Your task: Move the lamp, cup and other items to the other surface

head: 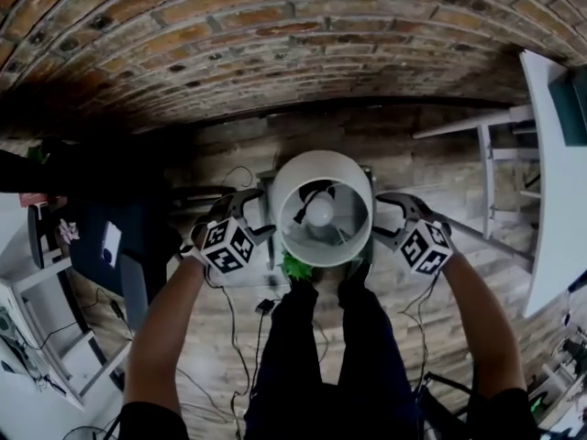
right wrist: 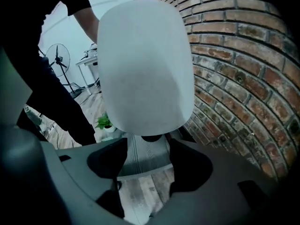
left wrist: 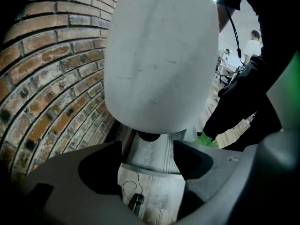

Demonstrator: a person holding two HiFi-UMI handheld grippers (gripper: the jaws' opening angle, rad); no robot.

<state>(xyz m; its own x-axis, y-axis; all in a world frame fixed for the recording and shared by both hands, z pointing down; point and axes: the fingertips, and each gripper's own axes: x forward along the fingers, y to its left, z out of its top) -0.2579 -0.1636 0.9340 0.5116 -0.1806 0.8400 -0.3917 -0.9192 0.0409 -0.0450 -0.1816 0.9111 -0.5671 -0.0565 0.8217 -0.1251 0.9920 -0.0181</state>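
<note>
The lamp [head: 321, 209] stands on a small pale wooden table [head: 243, 275] by the brick wall. From above I see down into its white shade to the bulb. My left gripper [head: 261, 225] and right gripper [head: 381, 229] flank the shade, one on each side. In the left gripper view the shade [left wrist: 159, 60] fills the frame ahead of the left gripper [left wrist: 149, 149], whose jaws stand open and bare. The right gripper view shows the same shade [right wrist: 143, 64] beyond the right gripper [right wrist: 147, 149], also open with nothing held. The lamp's dark stem [left wrist: 149, 136] shows under the shade. No cup is visible.
A small green plant [head: 295, 266] sits at the table's near edge, by the person's legs. The brick wall [head: 275, 44] runs close behind. A white table [head: 550, 181] stands at right, shelves at left, cables [head: 261, 305] on the wooden floor, a fan [right wrist: 58, 57] farther off.
</note>
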